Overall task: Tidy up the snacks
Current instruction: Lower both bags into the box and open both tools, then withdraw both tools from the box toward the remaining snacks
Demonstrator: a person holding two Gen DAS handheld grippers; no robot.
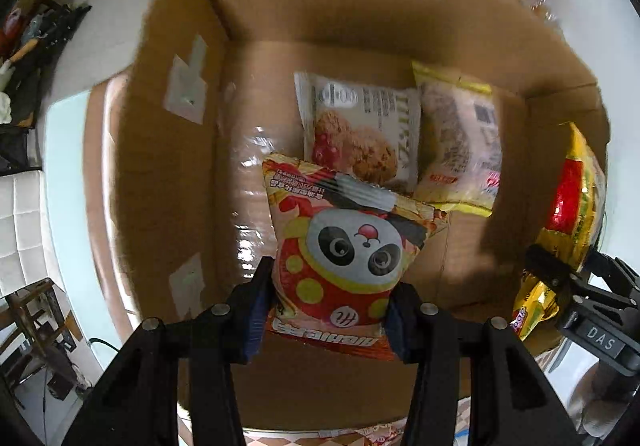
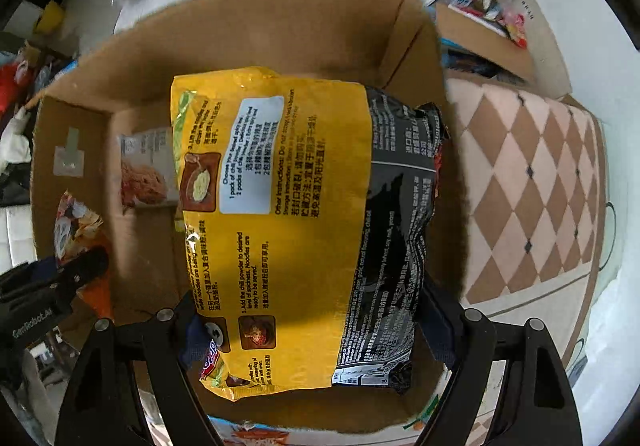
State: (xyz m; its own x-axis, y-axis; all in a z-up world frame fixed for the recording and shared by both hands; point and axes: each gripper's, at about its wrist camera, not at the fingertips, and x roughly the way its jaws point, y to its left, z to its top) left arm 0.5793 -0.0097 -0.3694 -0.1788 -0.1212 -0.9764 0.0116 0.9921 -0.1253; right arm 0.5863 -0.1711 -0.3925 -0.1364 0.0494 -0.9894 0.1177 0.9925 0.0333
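Left gripper [image 1: 328, 310]: clamped on panda snack bag [image 1: 340, 258], above cardboard box [image 1: 160, 149] floor.
Right gripper [image 2: 312, 330]: clamped on yellow noodle pack [image 2: 280, 230], over box's right wall.

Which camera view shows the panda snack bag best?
The left wrist view: the panda snack bag fills its centre, printed face fully visible, clamped in the left gripper over the cardboard box. The right wrist view shows only a crumpled part of the bag at its left edge.
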